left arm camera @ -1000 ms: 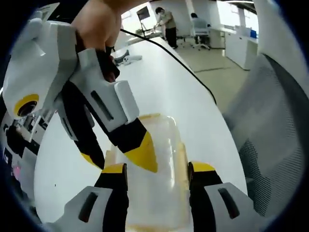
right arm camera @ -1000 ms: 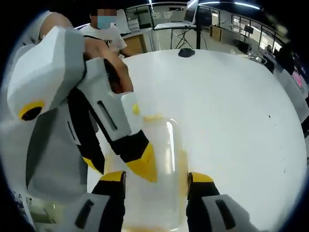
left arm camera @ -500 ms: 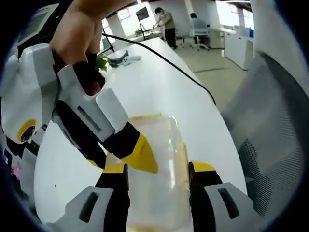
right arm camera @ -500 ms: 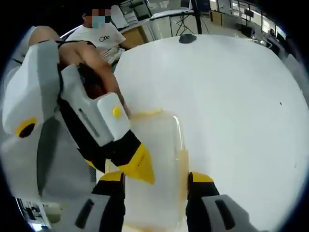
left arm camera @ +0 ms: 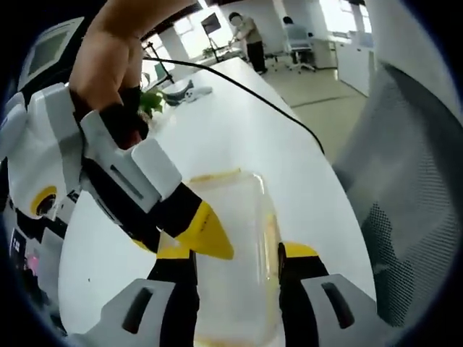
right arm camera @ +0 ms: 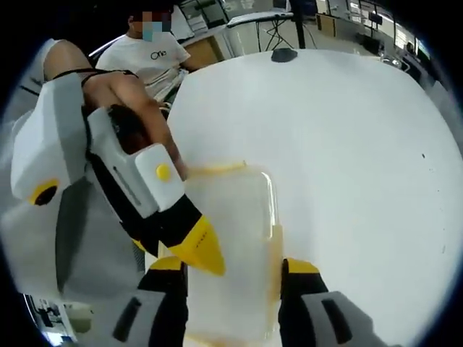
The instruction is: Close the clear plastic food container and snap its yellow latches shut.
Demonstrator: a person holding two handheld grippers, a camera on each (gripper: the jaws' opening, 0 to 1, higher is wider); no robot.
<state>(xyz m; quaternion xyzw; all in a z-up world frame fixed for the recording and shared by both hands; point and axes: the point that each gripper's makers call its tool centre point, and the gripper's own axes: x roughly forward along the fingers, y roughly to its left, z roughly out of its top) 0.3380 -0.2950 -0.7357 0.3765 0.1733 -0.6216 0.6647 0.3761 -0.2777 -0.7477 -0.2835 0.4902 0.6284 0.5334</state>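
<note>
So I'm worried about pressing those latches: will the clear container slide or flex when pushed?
Probably both. The clear container looks thin-walled and empty, so likely light and somewhat flexible. The white table looks smooth, so it may slide unless the right tool, straddling it, braces it.

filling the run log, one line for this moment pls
container lid down on white table | left claw open, straddling it | right claw open, straddling it
</note>
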